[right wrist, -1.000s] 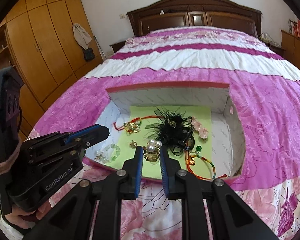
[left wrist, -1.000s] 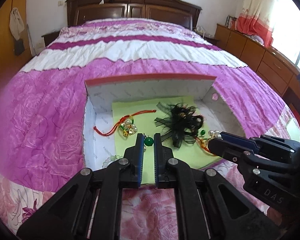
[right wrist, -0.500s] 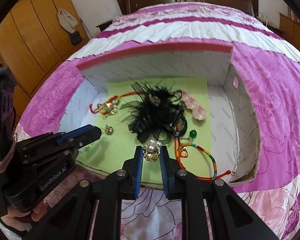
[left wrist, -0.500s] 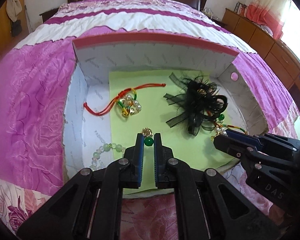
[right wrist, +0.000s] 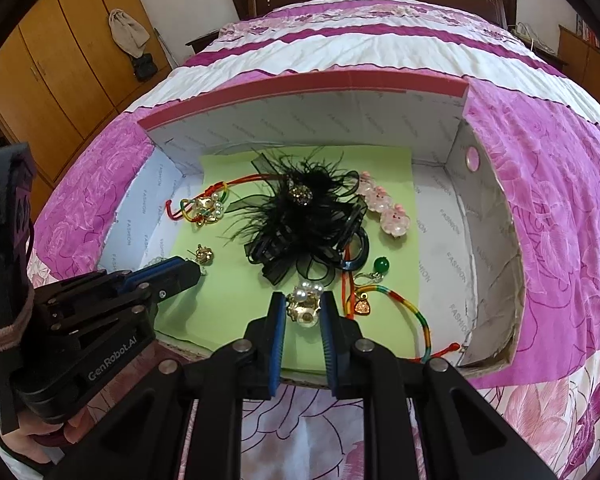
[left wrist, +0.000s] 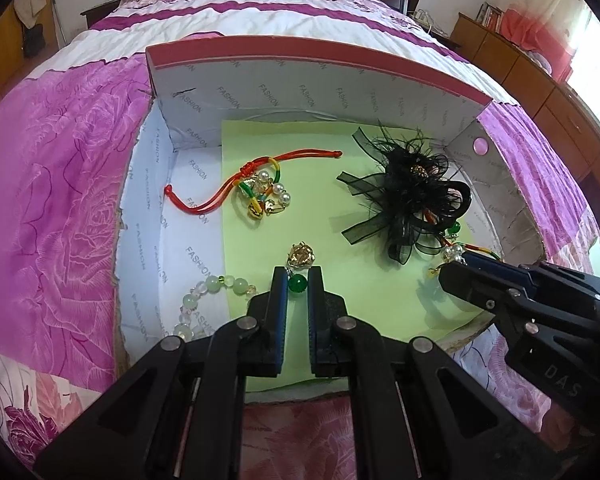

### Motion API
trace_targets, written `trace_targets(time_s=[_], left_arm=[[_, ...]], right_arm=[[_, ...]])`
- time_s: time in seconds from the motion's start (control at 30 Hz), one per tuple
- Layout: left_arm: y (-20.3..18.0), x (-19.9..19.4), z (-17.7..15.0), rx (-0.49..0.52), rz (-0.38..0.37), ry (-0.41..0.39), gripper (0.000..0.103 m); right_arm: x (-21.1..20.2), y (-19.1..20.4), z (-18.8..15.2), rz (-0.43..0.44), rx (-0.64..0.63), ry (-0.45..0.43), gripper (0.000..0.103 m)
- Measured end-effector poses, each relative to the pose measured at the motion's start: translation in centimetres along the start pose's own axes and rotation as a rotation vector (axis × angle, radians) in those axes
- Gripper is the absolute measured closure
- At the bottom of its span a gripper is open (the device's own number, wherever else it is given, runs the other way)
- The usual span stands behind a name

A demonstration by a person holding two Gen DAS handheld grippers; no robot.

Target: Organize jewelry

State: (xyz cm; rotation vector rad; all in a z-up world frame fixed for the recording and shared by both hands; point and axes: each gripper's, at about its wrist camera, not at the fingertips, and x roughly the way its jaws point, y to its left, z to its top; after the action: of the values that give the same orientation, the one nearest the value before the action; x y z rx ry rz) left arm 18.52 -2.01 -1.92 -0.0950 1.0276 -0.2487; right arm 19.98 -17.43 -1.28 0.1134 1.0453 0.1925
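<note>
Jewelry sits in an open cardboard box (left wrist: 312, 92) on the bed (left wrist: 60, 184), most of it on a green paper sheet (left wrist: 300, 216) lining the box floor.

Two pieces are already in the jaws. The green-bead earring (left wrist: 298, 283) with its gold rose stud lies between the pads of the left hand-held gripper (left wrist: 298, 286); the jaws stand narrowly apart and appear to pinch the bead. The stud end points away toward the far wall, so the earring's long axis runs near-to-far, in line with the fingers. The pearl-and-gold earring (right wrist: 305, 303) sits between the pads of the right hand-held gripper (right wrist: 303, 305), jaws a little wider but closed against it on both sides, as far as the right wrist view shows.

Key relation: each held piece is at the near edge of the sheet. The left one is near-left of centre, with the pale bead bracelet (left wrist: 204, 304) just to its left on the white floor. The right one is near-right, just beside the black feather hair clip (right wrist: 304, 224).

Other items:
- a red cord bracelet (left wrist: 260, 188) at far left
- a second green-bead earring (right wrist: 381, 266) and a rainbow cord bracelet (right wrist: 404, 304) right of the right hand-held gripper
- pink bunny clips (right wrist: 384, 208) at far right

Judgement: the right arm is nearer the matching green bead.
</note>
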Motion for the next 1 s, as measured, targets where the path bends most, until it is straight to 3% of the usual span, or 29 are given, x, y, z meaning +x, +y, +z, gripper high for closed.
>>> trace_targets(time_s=[0.57, 1.0], left_arm=[[-0.2, -4.5, -0.5, -0.005, 0.003, -0.091, 0.089], [-0.9, -9.4, -3.7, -0.009, 0.024, -0.243, 0.079]], right_arm=[[-4.7, 0.2, -0.7, 0.055, 0.030, -0.109, 0.072], [-10.3, 1.1, -4.5, 0.030, 0.003, -0.289, 0.062]])
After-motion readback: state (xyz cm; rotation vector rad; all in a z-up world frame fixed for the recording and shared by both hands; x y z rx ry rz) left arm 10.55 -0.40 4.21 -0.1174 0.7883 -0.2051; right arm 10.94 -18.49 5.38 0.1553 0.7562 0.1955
